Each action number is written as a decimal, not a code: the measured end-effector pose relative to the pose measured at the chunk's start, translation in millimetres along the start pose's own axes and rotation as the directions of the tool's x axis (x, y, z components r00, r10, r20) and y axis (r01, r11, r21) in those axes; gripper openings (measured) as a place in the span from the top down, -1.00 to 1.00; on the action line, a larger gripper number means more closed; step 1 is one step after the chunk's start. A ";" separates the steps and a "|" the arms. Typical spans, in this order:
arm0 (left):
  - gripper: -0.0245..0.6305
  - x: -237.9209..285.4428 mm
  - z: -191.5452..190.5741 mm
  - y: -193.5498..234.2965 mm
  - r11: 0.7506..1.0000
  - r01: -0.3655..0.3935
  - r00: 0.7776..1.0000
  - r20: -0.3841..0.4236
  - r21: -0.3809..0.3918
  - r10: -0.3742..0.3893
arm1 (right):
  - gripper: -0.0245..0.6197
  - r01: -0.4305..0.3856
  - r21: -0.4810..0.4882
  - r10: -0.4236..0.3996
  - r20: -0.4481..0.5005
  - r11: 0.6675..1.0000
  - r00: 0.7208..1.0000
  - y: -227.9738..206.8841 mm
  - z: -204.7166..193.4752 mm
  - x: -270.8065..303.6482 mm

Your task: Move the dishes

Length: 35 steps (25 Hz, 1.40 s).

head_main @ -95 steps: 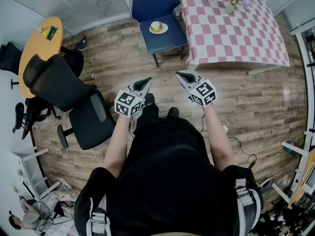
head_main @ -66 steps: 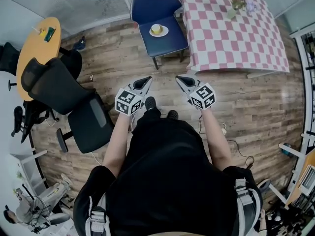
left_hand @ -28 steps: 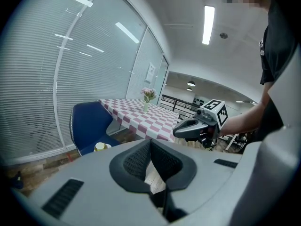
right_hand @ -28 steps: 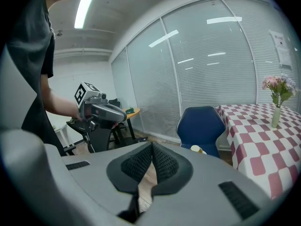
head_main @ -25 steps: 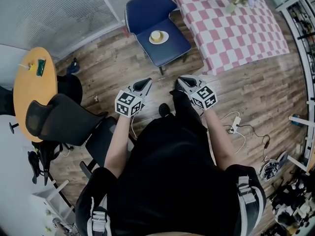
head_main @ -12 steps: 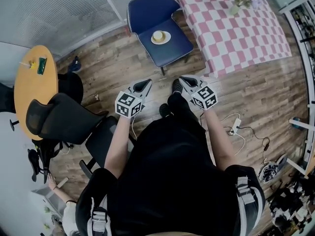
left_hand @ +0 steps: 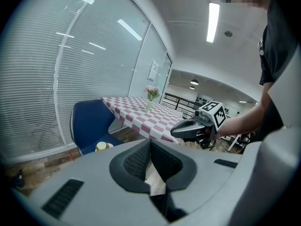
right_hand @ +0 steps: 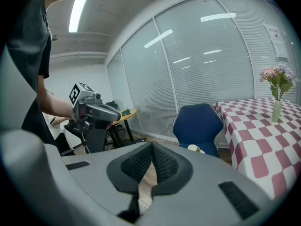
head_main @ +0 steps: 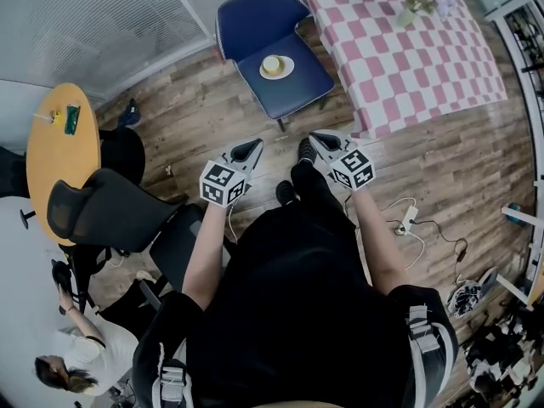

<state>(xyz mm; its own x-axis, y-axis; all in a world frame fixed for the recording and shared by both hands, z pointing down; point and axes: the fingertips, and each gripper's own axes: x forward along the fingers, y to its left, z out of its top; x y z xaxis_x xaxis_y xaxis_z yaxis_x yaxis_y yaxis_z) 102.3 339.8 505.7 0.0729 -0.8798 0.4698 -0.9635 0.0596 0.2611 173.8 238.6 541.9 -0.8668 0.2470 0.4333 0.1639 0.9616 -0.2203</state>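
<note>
Dishes: one yellow cup (head_main: 271,63) standing on a round white saucer (head_main: 284,69), both on the seat of the blue chair (head_main: 293,92), nearer the chair's backrest than its front edge. Position against the claws: both are held in the air short of the chair's front edge, over the floor (head_main: 212,117), well apart from the dishes and pointing toward the chair. The left claw (head_main: 252,148) lines up with the chair's left front corner and the right claw (head_main: 322,139) with its right front corner. State: left claw narrow, its black pads (left_hand: 138,160) pressed together with nothing between them; right claw likewise pressed together and empty. Pose: left forearm (head_main: 204,249) and right forearm (head_main: 378,245) stretched forward side by side, each claw tipped a little downward. Materials: chair with smooth blue padded seat and curved back on dark legs; claw bodies of matte grey plastic, pads finely ribbed; floor of brown wood-grain planks. To the right of the chair, a desk (head_main: 399,66) under a pink-and-white checked cloth, bearing a slim pale vase (head_main: 408,11) of pink flowers.
</note>
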 end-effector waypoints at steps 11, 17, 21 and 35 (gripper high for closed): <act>0.85 54.5 27.9 34.5 1.000 -0.014 1.000 -0.024 -0.020 0.013 | 0.87 -0.026 0.015 0.026 -0.024 1.000 0.999 -61.9 13.3 24.1; 0.85 91.4 50.3 57.2 0.999 -0.036 0.999 -0.034 -0.026 0.035 | 0.87 -0.061 0.006 0.061 -0.034 0.998 0.998 -109.0 25.0 43.8; 0.85 111.0 67.5 76.6 0.998 -0.066 0.997 -0.038 -0.024 0.065 | 0.87 -0.093 -0.007 0.093 -0.032 0.996 0.995 -137.6 38.1 62.4; 0.85 157.1 109.7 146.4 0.977 -0.199 0.980 -0.001 -0.082 0.199 | 0.87 -0.261 -0.053 0.252 -0.136 0.964 0.958 -211.2 54.1 133.9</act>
<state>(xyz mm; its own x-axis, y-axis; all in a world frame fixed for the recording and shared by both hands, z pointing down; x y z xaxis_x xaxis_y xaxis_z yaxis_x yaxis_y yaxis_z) -55.6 158.5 525.2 -0.1204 -0.8496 0.5134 -0.9342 0.2719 0.2309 -2.3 62.1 599.2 -0.7251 0.4949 0.4789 0.4089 0.8689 -0.2790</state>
